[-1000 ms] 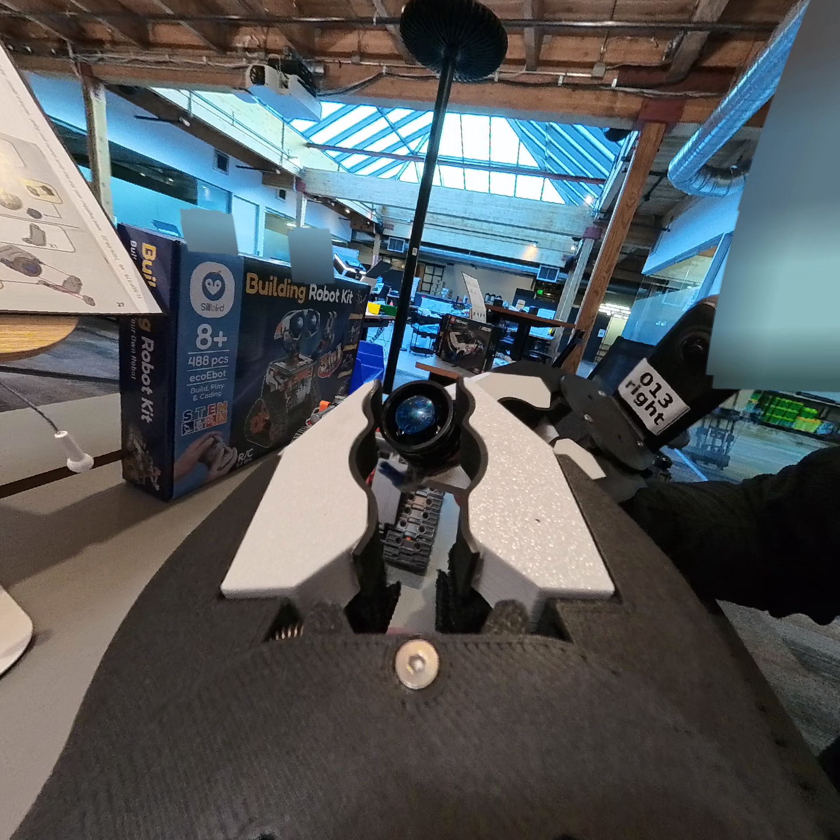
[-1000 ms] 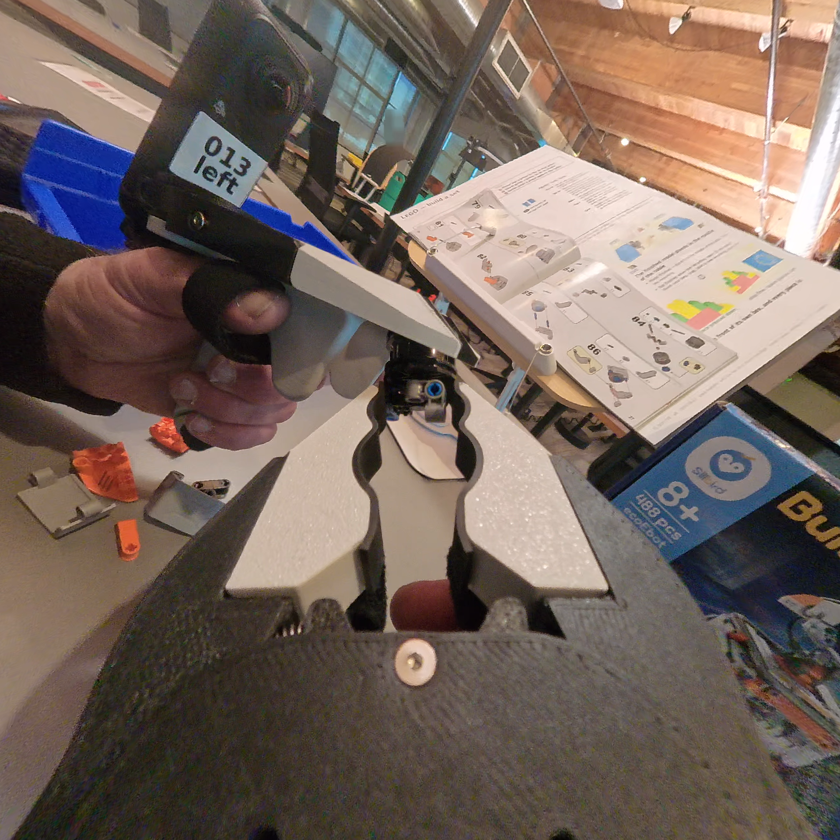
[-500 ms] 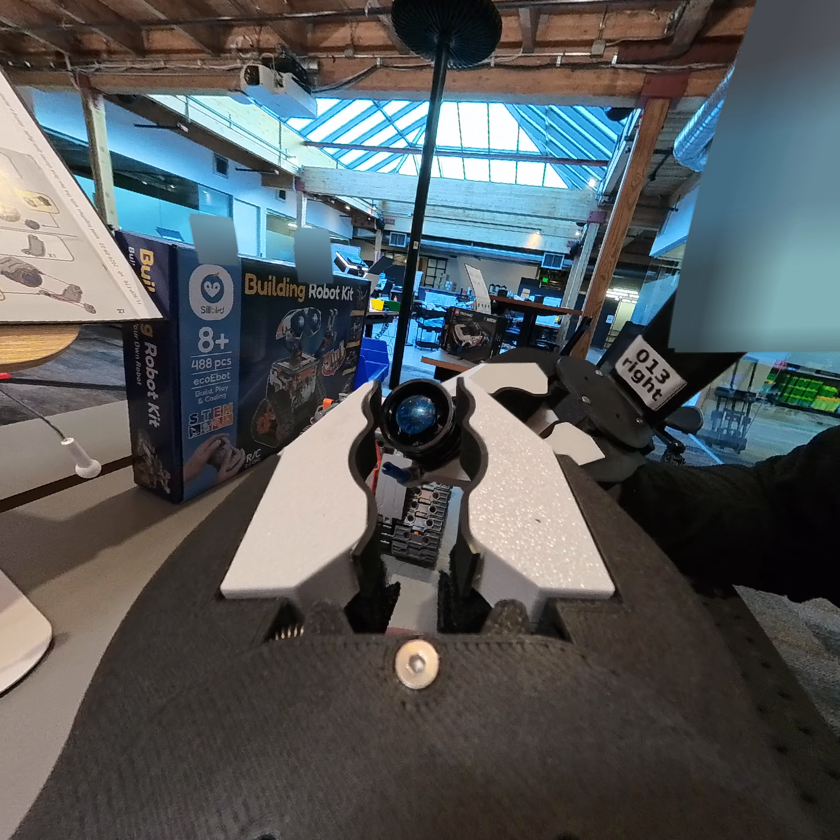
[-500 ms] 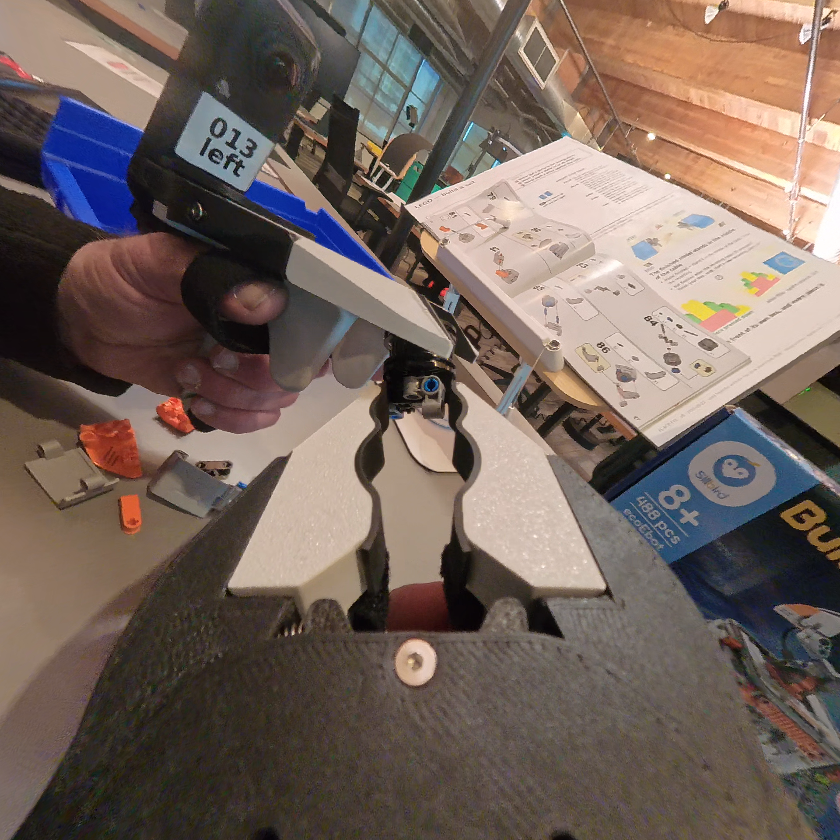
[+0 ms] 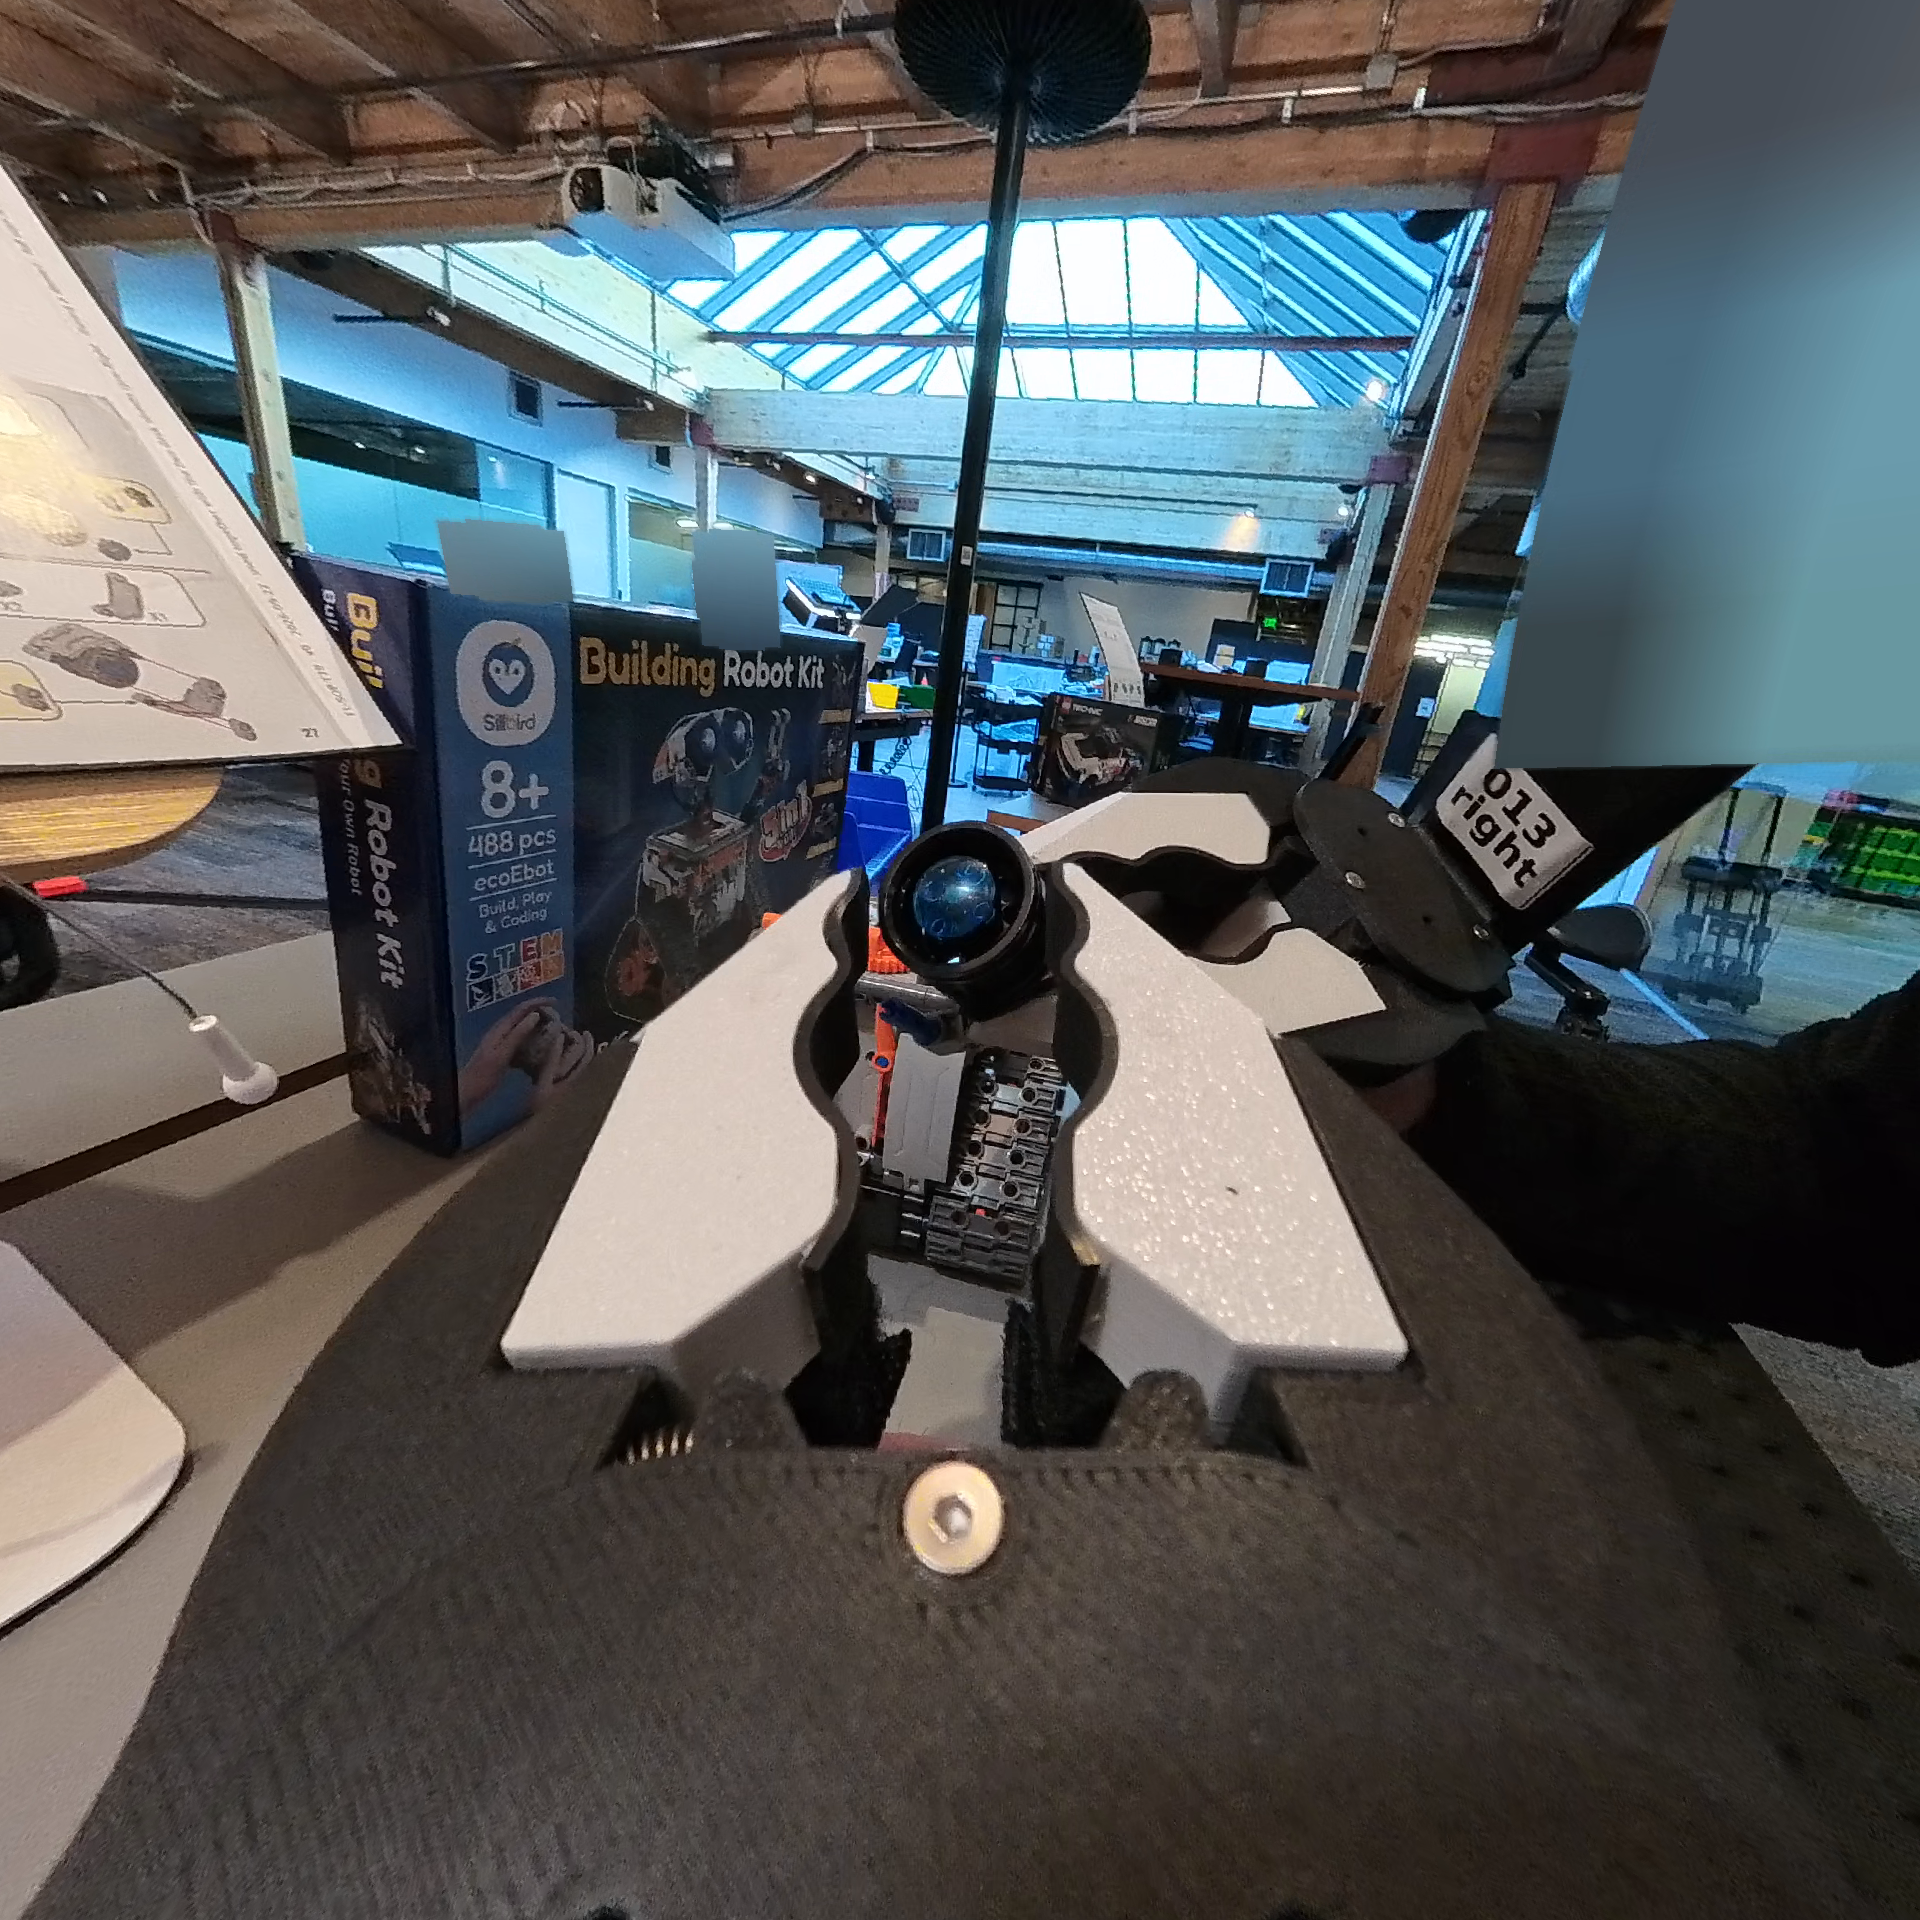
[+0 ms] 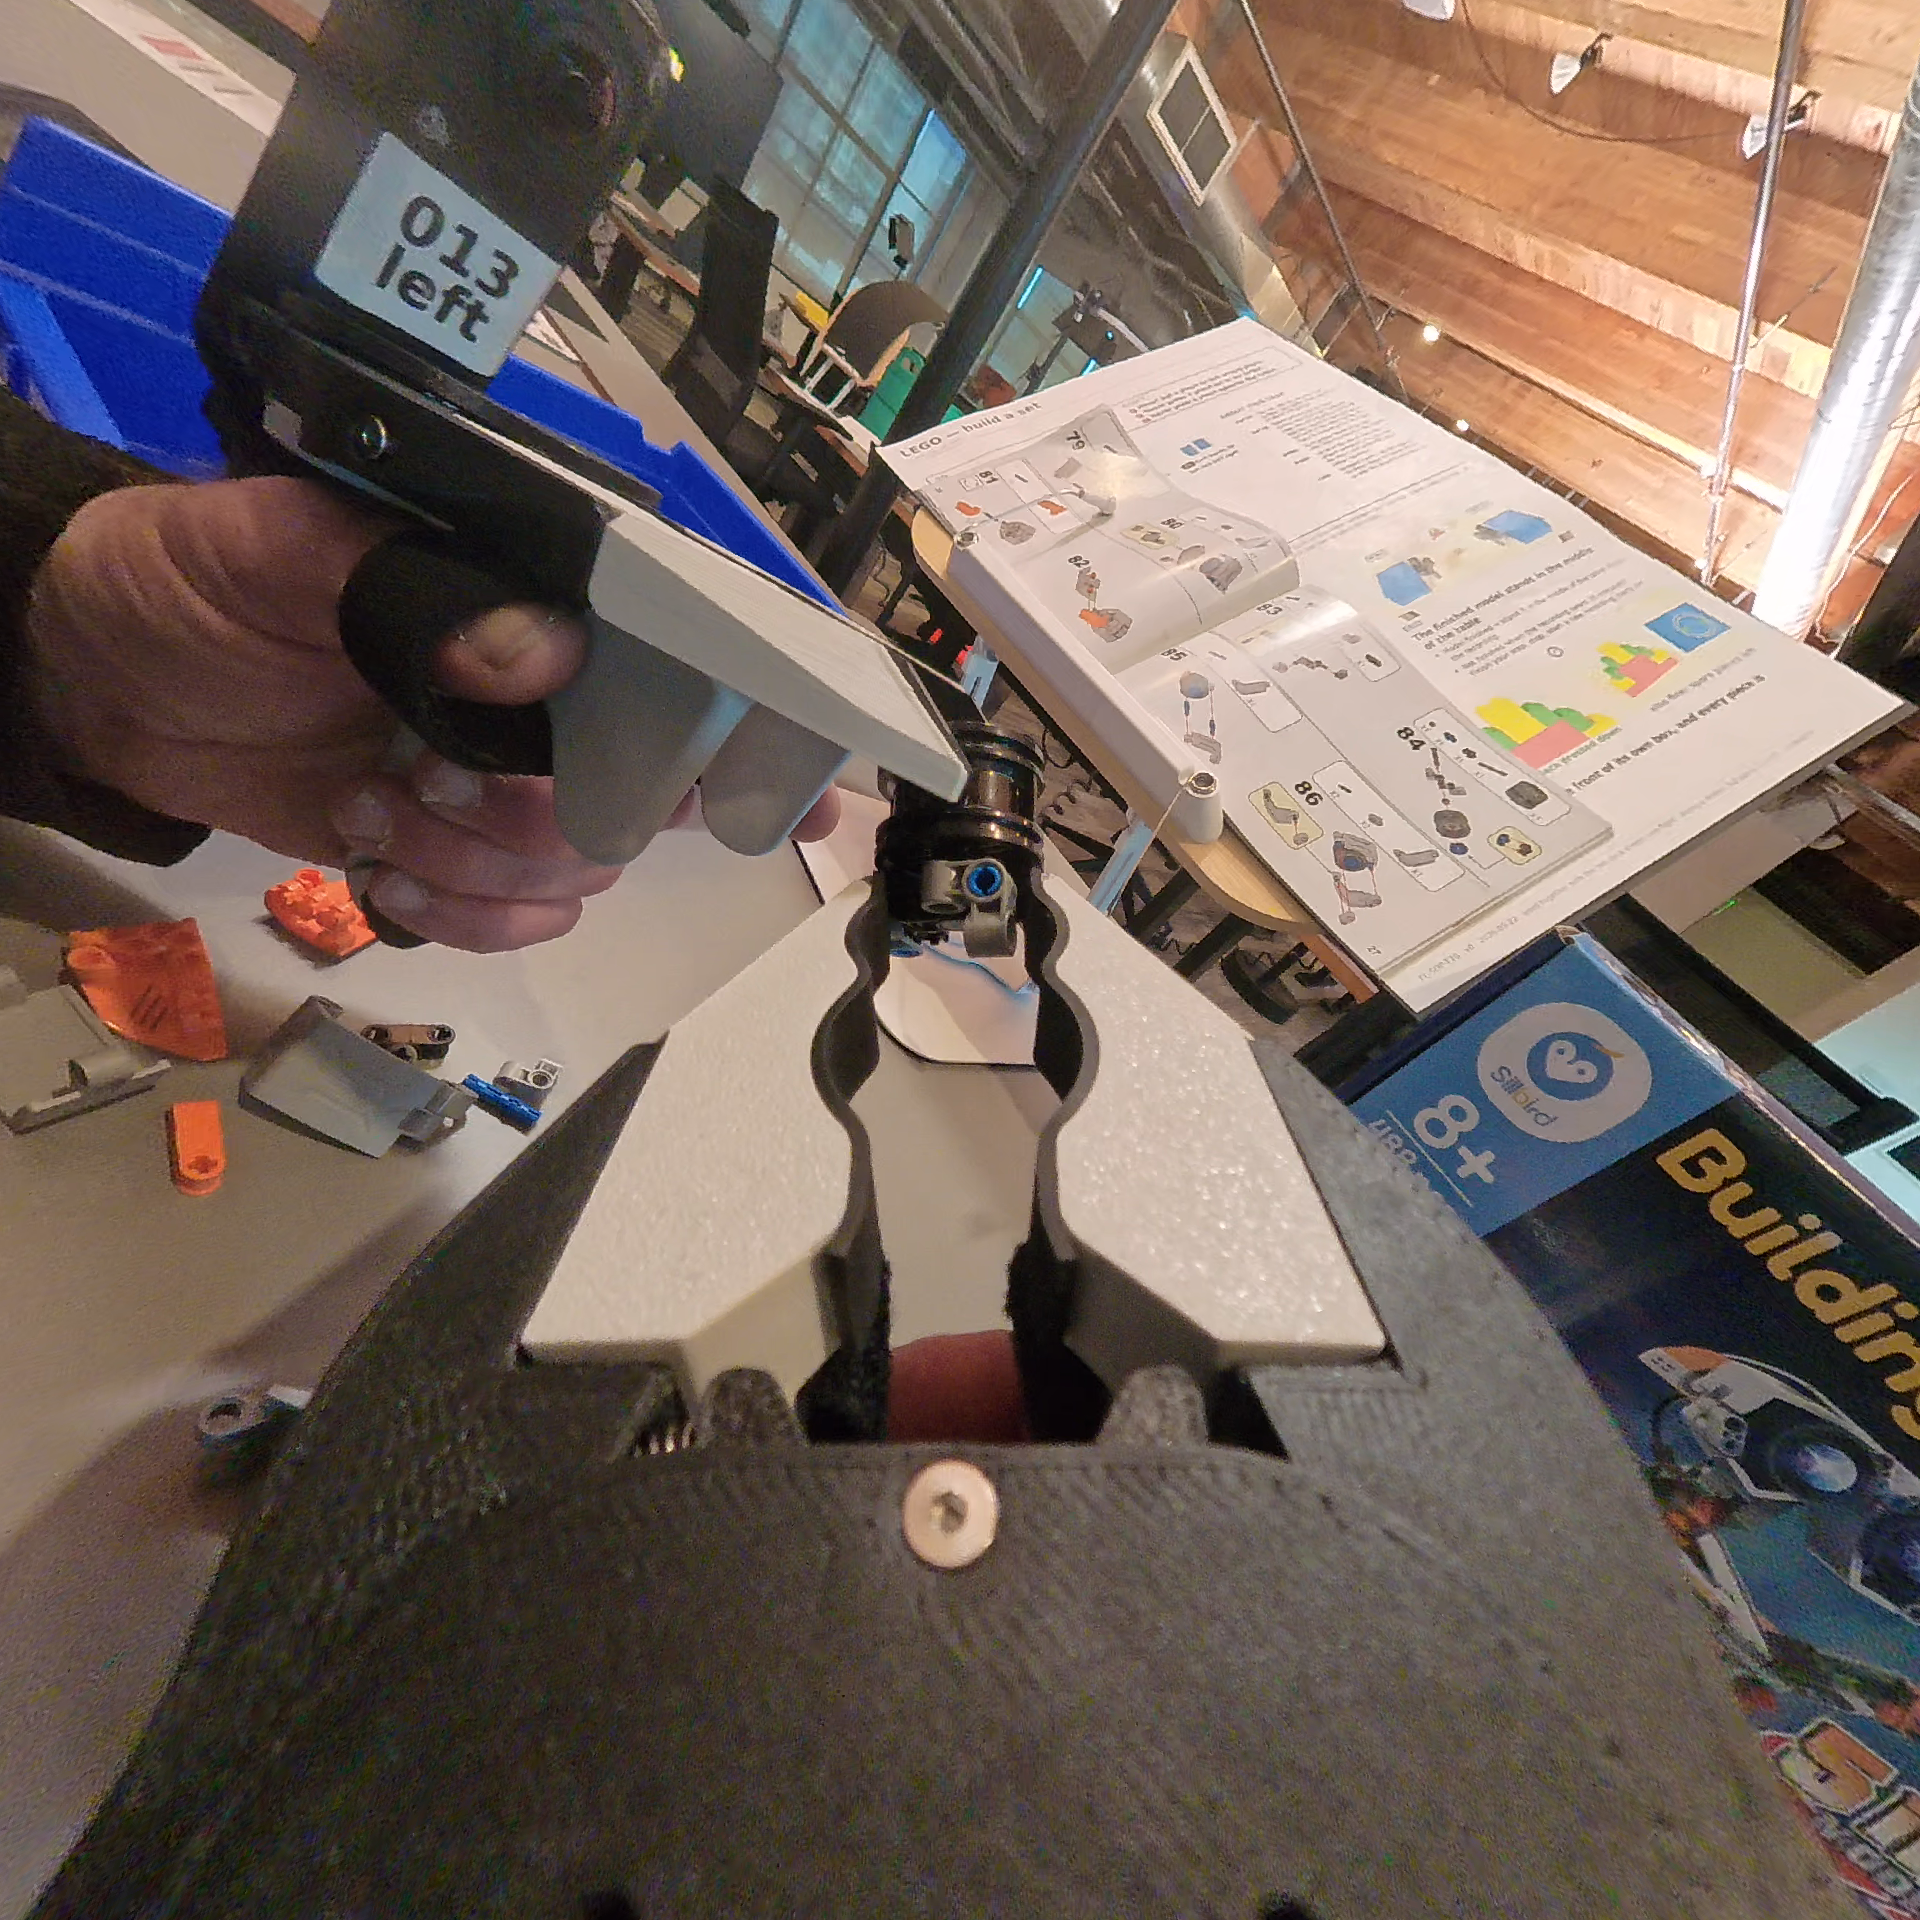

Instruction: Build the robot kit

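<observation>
Mid-air, left gripper [image 5: 961, 935] clamps the black eye piece [image 5: 961, 914] of the brick robot [image 5: 977, 1143]; right gripper [image 6: 951, 914] pinches its connector [image 6: 961, 899] just below. Kit box [image 5: 520, 831] beyond left's tips.

Since 1.0 s ago you have lifted the black eye piece [image 5: 961, 904] slightly off the tracked model [image 5: 982, 1174] below; more tread shows. Your right gripper [image 6: 951, 914] has drawn nearer to it.

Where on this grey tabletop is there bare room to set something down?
Bare grey tabletop lies nearer than the small orange strip and grey hinged panel. Crowded: beyond those, around the orange wedge.
</observation>
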A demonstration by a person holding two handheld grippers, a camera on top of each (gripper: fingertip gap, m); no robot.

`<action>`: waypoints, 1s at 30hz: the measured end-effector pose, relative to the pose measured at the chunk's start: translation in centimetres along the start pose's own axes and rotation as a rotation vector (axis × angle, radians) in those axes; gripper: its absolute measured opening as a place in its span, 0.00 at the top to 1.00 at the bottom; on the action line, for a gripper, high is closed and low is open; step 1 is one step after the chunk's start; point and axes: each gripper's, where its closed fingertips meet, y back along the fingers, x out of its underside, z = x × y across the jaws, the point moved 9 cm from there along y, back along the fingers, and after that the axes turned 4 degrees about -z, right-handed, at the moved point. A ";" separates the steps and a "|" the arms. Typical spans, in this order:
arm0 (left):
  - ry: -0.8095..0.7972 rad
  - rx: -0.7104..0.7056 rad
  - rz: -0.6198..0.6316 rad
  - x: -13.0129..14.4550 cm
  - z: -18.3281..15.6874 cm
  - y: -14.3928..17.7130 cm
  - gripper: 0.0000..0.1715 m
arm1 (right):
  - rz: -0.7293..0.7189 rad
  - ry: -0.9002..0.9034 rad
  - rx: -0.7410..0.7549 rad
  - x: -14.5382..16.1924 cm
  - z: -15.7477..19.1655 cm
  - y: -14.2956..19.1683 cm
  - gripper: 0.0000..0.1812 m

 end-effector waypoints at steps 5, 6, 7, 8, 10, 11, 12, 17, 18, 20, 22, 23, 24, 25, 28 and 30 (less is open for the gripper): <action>-0.010 0.007 0.009 0.1 -0.1 0.0 0.83 | 0.010 0.068 0.003 0.0 0.1 0.1 0.87; -0.012 0.008 0.012 0.1 -0.1 0.0 0.83 | 0.014 0.086 0.005 0.0 0.1 0.1 0.87; -0.013 0.009 0.013 0.1 -0.1 0.0 0.83 | 0.014 0.095 0.005 0.0 0.1 0.1 0.87; -0.015 0.009 0.012 0.1 -0.1 0.0 0.83 | 0.012 0.094 0.004 -0.1 0.1 0.1 0.87; -0.023 0.007 0.011 0.0 -0.2 -0.1 0.83 | 0.003 0.090 0.004 -0.1 0.1 0.2 0.87; -0.028 0.004 0.010 -0.1 -0.3 -0.1 0.84 | -0.003 0.090 0.006 -0.1 0.1 0.2 0.87; -0.029 0.002 0.008 -0.1 -0.3 -0.1 0.84 | -0.009 0.086 0.008 -0.1 0.1 0.2 0.87; 0.060 -0.008 -0.037 -0.6 0.2 0.2 0.84 | -0.024 0.043 0.021 -0.2 -0.1 0.2 0.84; 0.117 -0.001 -0.051 -0.7 0.5 0.2 0.84 | -0.029 0.030 0.022 -0.3 -0.2 0.3 0.84; 0.248 0.019 -0.080 -0.7 1.2 0.4 0.84 | -0.038 0.006 0.030 -0.4 -0.5 0.4 0.85; 0.392 0.047 -0.115 -0.5 1.8 0.5 0.84 | -0.045 -0.002 0.037 -0.5 -0.6 0.5 0.87; 0.460 0.067 -0.128 -0.4 2.1 0.5 0.84 | -0.045 -0.003 0.040 -0.6 -0.5 0.5 0.88; 0.518 0.089 -0.135 -0.2 2.3 0.5 0.84 | -0.046 -0.004 0.043 -0.6 -0.5 0.5 0.90; 0.567 0.105 -0.143 0.0 2.5 0.5 0.84 | -0.042 -0.007 0.043 -0.6 -0.5 0.4 0.91; 0.682 0.166 -0.148 0.5 2.7 0.3 0.83 | -0.035 -0.008 0.044 -0.6 -0.3 0.4 0.91; 0.711 0.176 -0.164 0.6 2.8 0.3 0.83 | -0.028 -0.025 0.034 -0.6 -0.4 0.3 0.89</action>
